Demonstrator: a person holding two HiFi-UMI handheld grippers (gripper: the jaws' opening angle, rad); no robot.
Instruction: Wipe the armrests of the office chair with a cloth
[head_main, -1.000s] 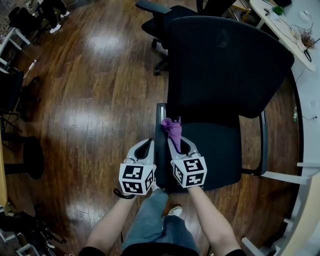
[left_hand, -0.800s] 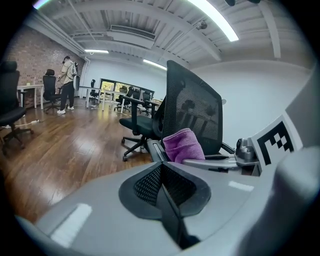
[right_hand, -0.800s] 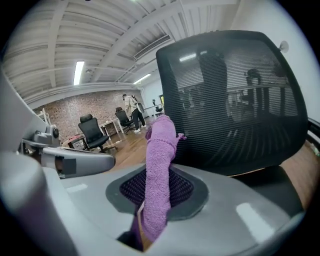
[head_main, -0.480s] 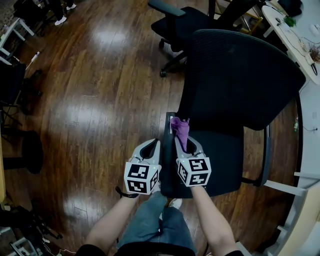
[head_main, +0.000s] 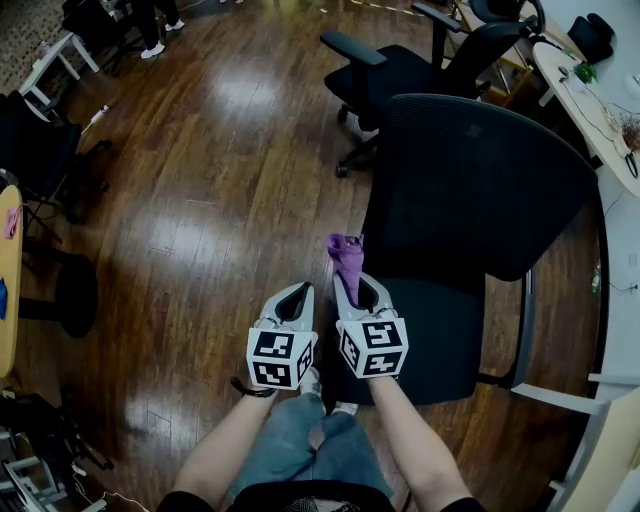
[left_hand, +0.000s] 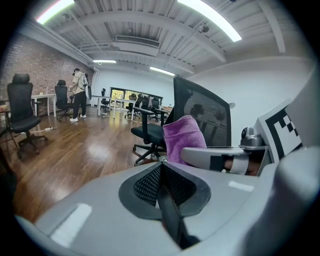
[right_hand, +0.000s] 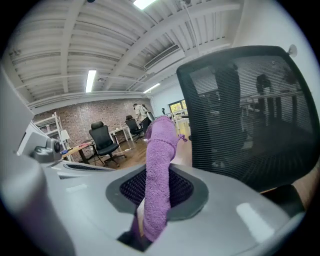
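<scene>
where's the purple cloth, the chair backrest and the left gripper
purple cloth (head_main: 348, 262): head view, bunched end beyond the jaws.
chair backrest (head_main: 480, 180): head view, middle of the mesh.
left gripper (head_main: 301, 289): head view, tips of its shut jaws.

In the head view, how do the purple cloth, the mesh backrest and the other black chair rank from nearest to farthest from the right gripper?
1. purple cloth: held in the right gripper.
2. mesh backrest: ahead, to the right.
3. other black chair: farther, beyond the backrest.
</scene>
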